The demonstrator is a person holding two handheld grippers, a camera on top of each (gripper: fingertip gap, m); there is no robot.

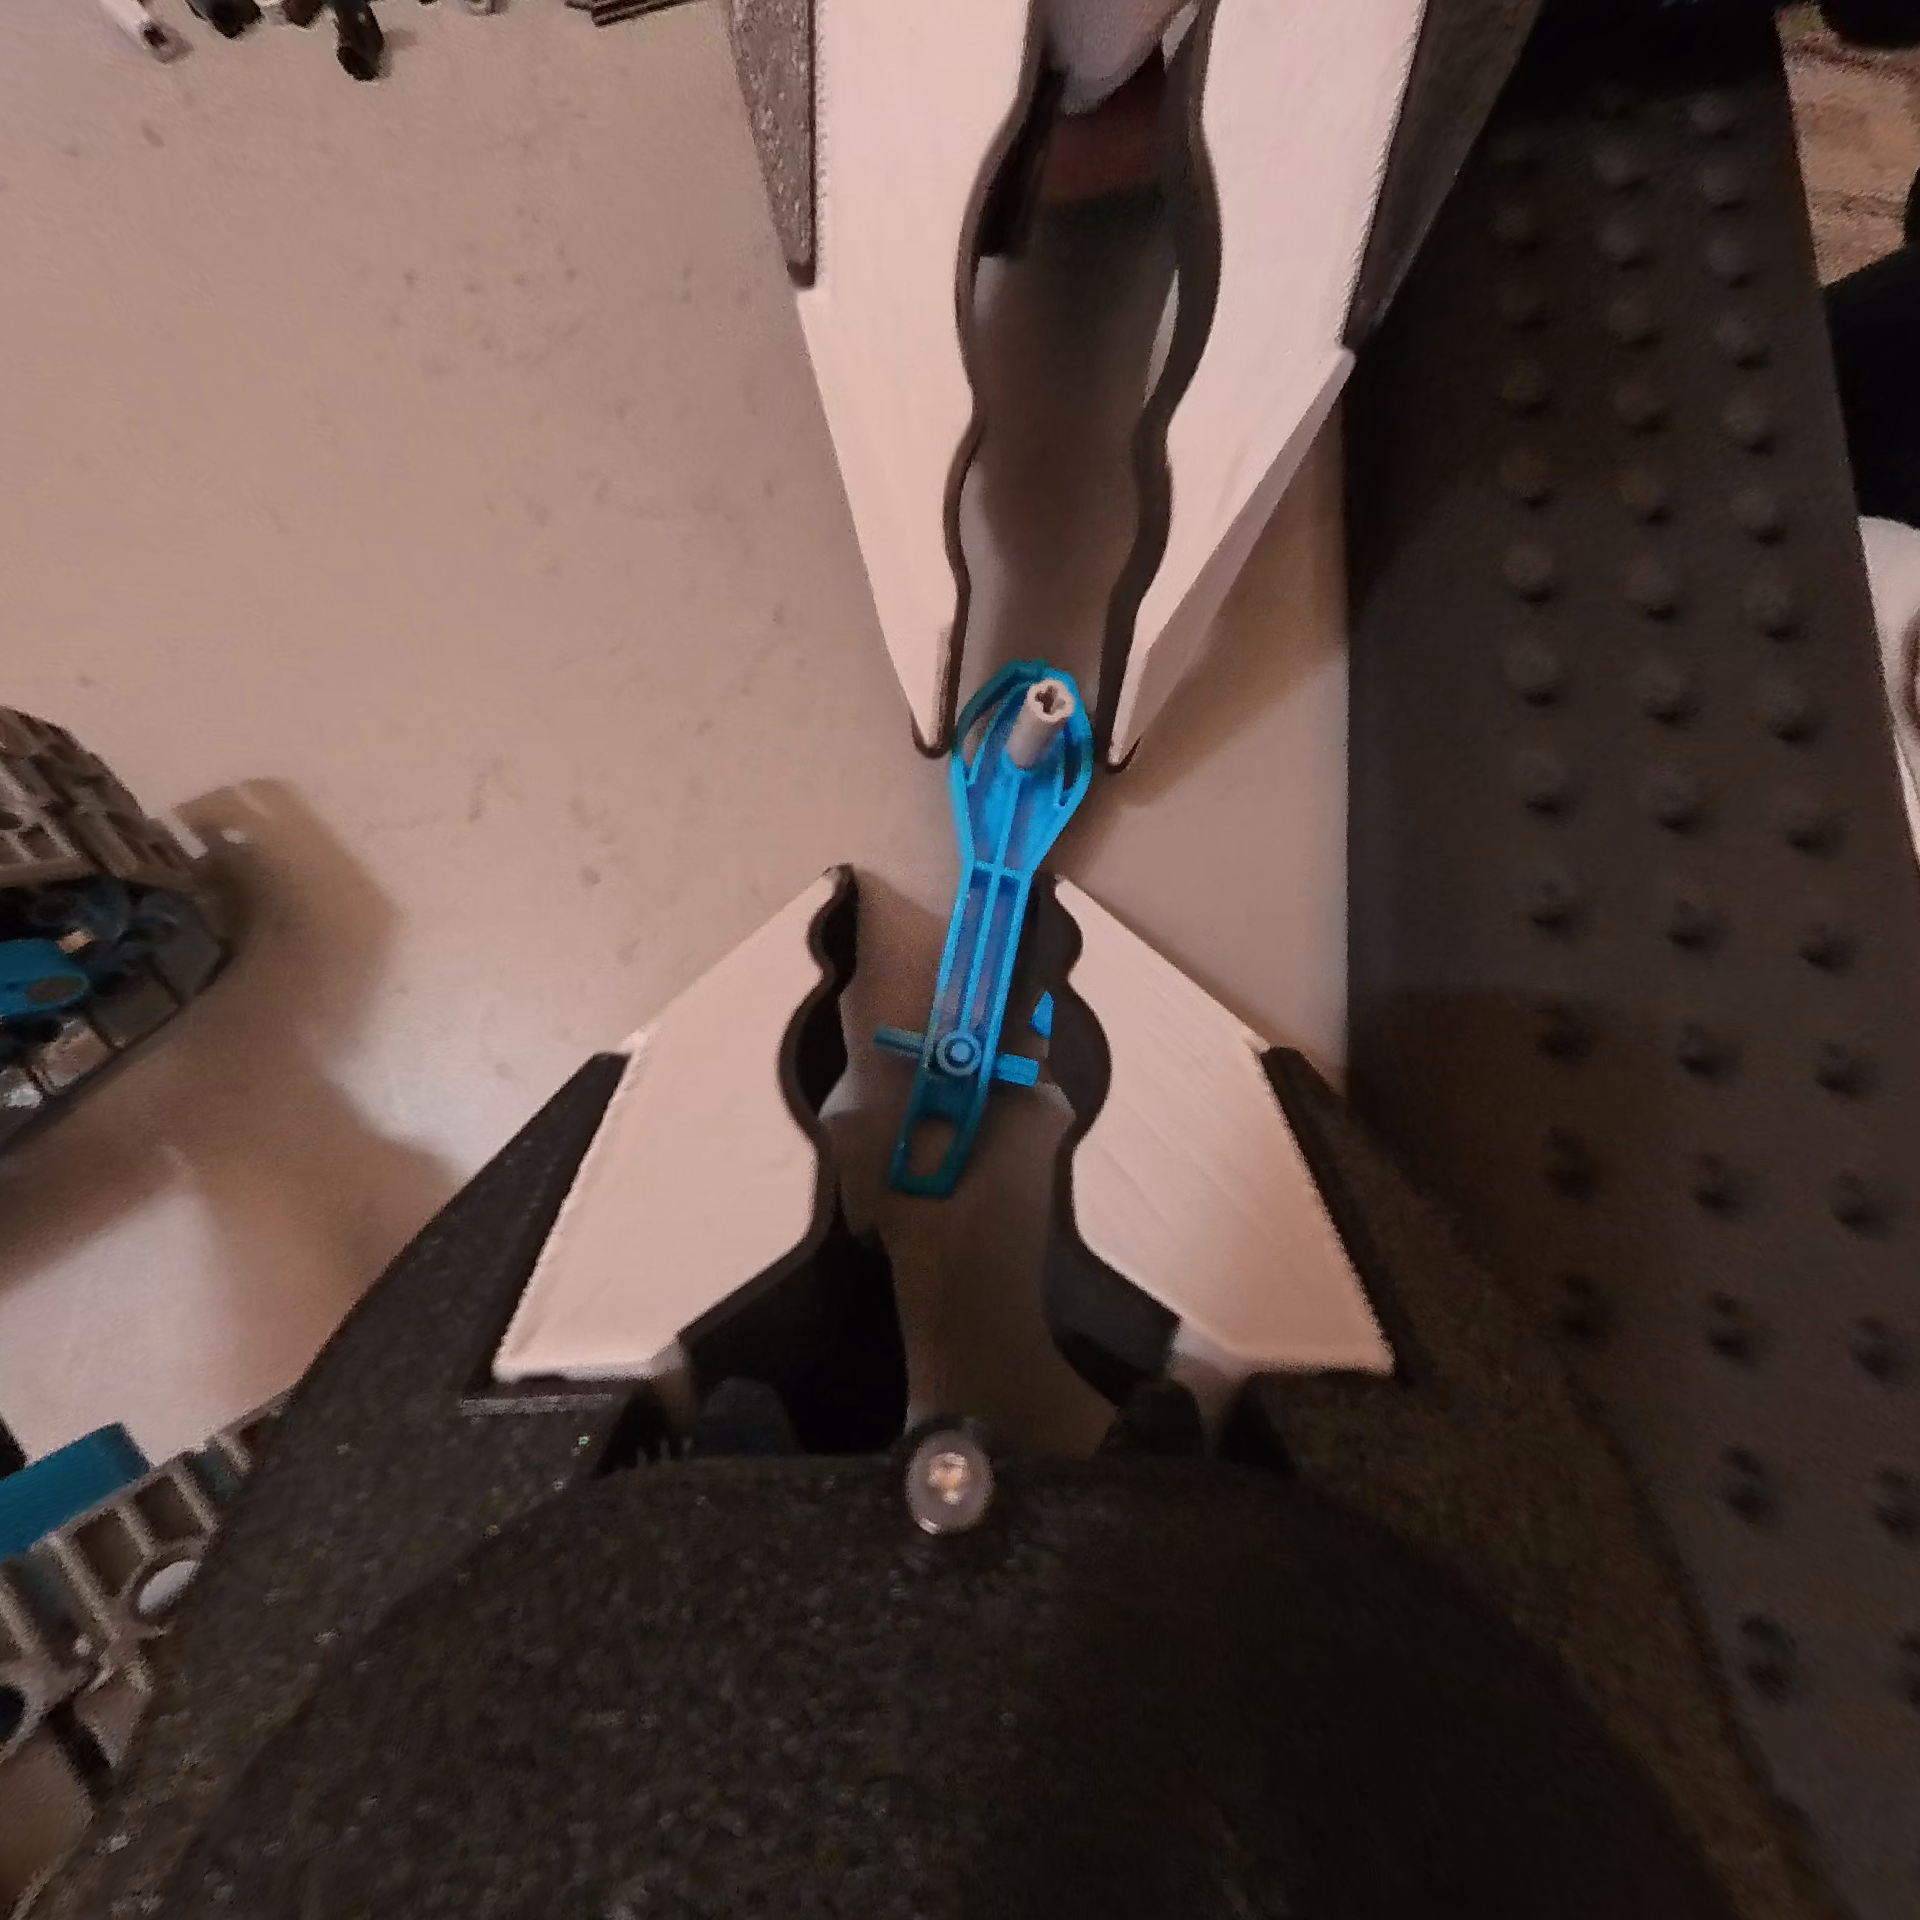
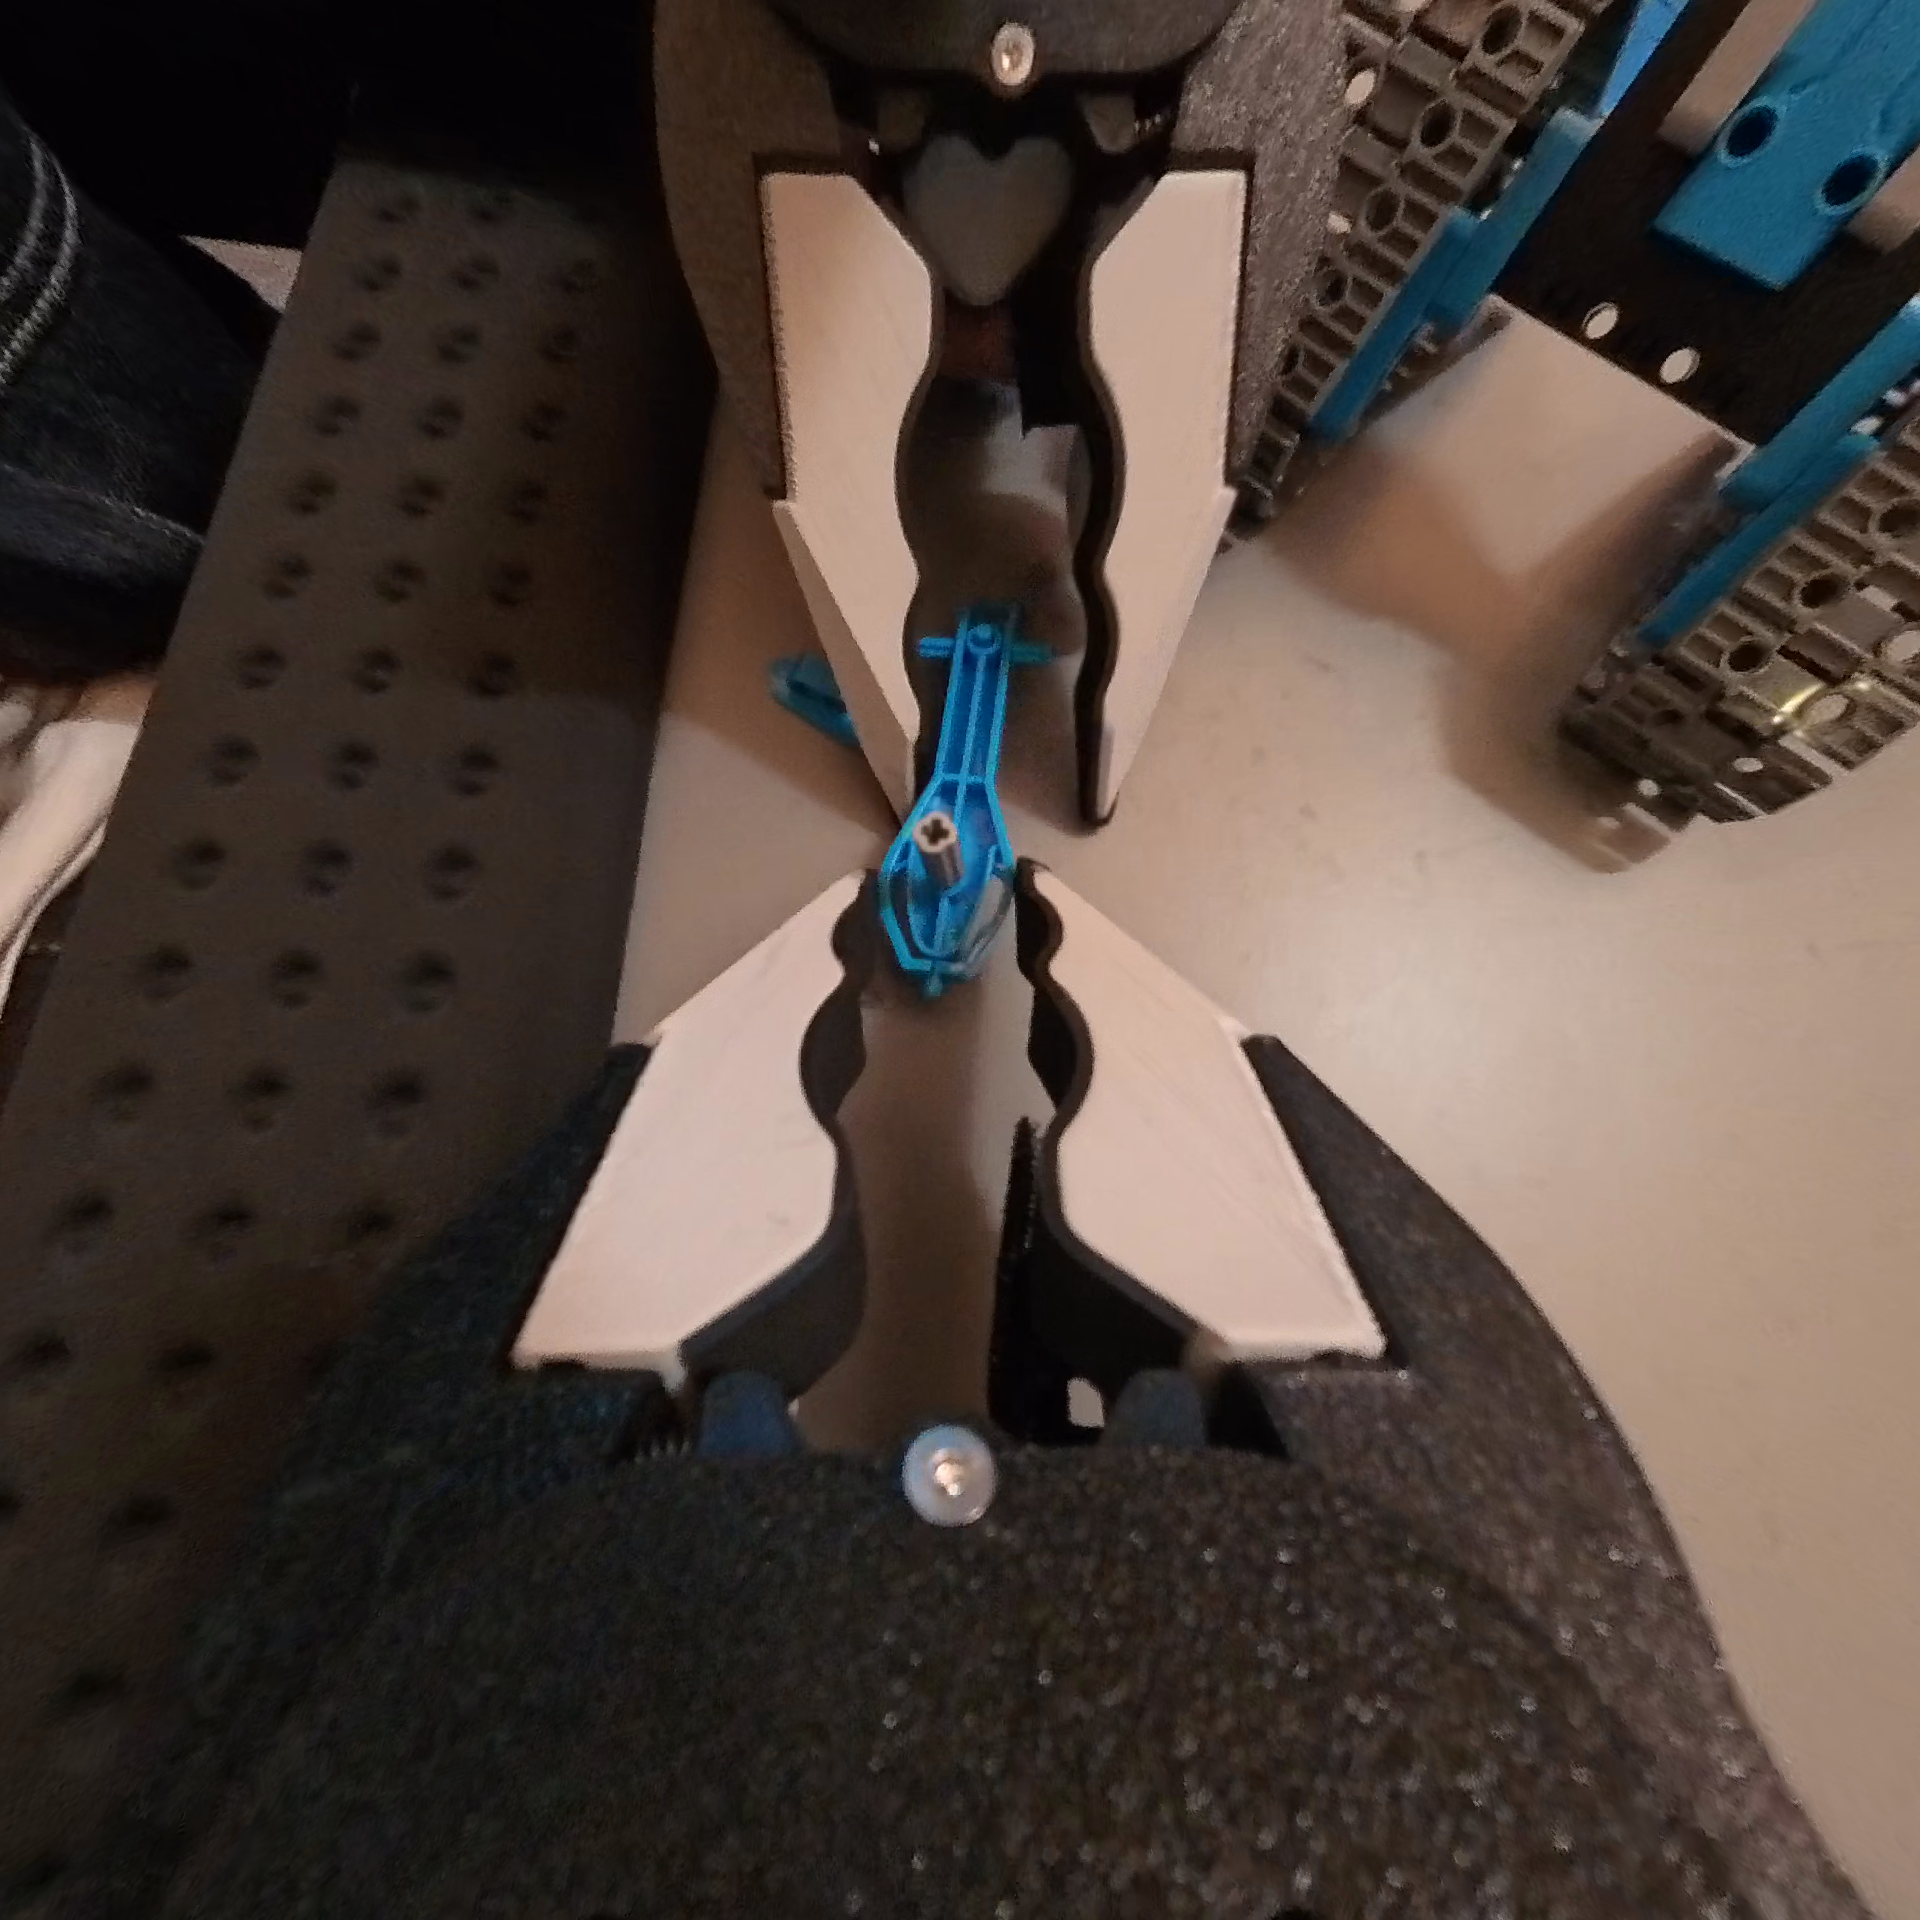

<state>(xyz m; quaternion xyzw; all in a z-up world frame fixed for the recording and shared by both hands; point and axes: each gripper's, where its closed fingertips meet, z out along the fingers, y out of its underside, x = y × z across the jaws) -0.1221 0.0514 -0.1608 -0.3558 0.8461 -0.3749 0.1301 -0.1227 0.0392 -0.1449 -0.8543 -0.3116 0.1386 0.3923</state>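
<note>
A blue plastic spoon-shaped tool (image 1: 987, 935) with a grey peg (image 1: 1039, 722) in its head hangs between my two grippers, which face each other tip to tip. My left gripper (image 1: 948, 878) is nearly closed on the tool's handle, near its small cross pin (image 1: 956, 1055). My right gripper (image 2: 943, 873) is nearly closed around the tool's head (image 2: 940, 904), where the grey peg (image 2: 935, 847) stands up. The right gripper also shows in the left wrist view (image 1: 1023, 756), and the left gripper in the right wrist view (image 2: 1000, 805).
A dark studded plate (image 1: 1621, 727) lies beside the grippers and also shows in the right wrist view (image 2: 343, 727). A grey and blue tracked model (image 2: 1714, 520) stands on the pale table (image 2: 1455, 1039). A small blue piece (image 2: 805, 701) lies behind the left gripper's finger. Left and right tips are no more than a few centimetres apart.
</note>
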